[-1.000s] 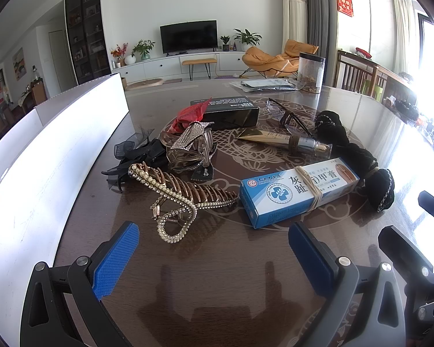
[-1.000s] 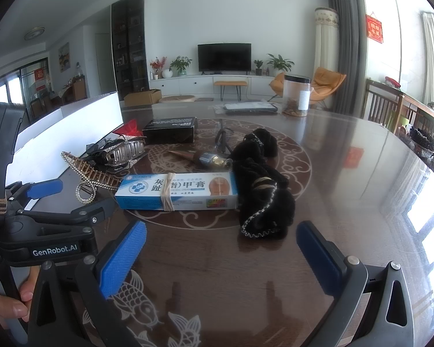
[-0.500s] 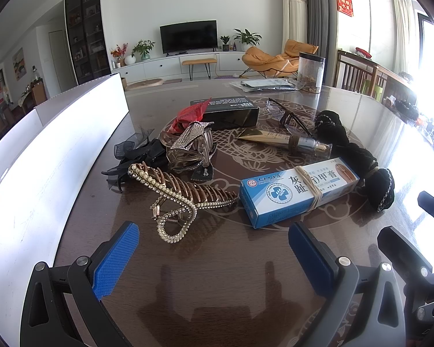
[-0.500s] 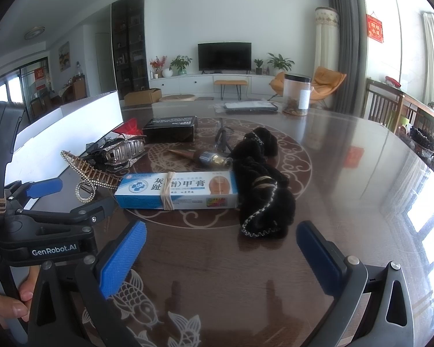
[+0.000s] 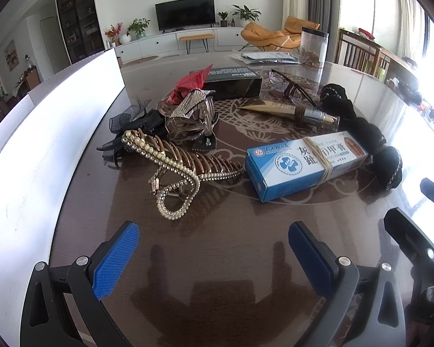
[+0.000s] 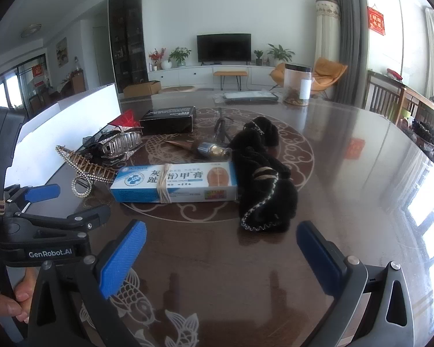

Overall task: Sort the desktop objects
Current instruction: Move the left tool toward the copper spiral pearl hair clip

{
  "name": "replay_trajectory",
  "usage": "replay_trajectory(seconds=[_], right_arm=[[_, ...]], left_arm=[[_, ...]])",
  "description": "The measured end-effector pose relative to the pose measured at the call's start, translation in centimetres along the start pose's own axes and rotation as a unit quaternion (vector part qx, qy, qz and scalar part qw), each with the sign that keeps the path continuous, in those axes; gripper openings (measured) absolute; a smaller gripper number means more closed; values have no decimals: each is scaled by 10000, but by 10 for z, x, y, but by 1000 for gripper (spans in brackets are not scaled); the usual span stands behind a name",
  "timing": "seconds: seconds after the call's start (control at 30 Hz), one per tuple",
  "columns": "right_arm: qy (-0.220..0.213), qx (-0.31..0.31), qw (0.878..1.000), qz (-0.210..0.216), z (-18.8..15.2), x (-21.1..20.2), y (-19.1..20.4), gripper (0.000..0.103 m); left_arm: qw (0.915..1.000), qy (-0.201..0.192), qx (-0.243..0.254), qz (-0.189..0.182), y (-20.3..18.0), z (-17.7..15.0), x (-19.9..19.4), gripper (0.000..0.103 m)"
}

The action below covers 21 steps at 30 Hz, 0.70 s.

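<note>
We hold the left hand-held gripper point(image 5: 214, 256) wide open and empty, right hand-held gripper point(image 6: 221, 253) likewise, over the surface point(image 6: 347, 156), blue box point(image 6: 175, 180) ahead.

Table point(image 5: 217, 245): dark wood, glossy, mirror-like. Blue box point(image 5: 303, 163): printed cardboard, slight sheen. Hair clip point(image 5: 173, 162): metal with pearl beads. Black scrunchies point(image 6: 263, 179): fuzzy matt cloth. Gripper pads point(image 6: 121, 260): ribbed blue rubber.

bare table point(image 5: 217, 248) ahead, blue box point(image 5: 303, 163) beyond
</note>
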State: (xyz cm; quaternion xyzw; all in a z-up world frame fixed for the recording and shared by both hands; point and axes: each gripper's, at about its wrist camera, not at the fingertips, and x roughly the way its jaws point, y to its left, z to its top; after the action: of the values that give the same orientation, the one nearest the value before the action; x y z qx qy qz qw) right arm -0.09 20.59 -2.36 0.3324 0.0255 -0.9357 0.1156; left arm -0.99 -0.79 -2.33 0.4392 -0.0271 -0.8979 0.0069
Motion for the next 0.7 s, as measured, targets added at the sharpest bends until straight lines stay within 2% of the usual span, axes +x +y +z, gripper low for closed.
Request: replay_trajectory(seconds=[0.17, 0.3, 0.7], right_arm=[[205, 129, 9997, 64, 0, 6, -5, 103], [366, 202, 9991, 50, 1, 12, -8, 103], [825, 462, 9954, 139, 1, 26, -16, 103]], left_arm=[[9993, 330, 152, -93, 7, -13, -1, 103], [9986, 429, -71, -288, 20, -17, 1, 103], [9988, 318, 74, -372, 18, -5, 9, 103]])
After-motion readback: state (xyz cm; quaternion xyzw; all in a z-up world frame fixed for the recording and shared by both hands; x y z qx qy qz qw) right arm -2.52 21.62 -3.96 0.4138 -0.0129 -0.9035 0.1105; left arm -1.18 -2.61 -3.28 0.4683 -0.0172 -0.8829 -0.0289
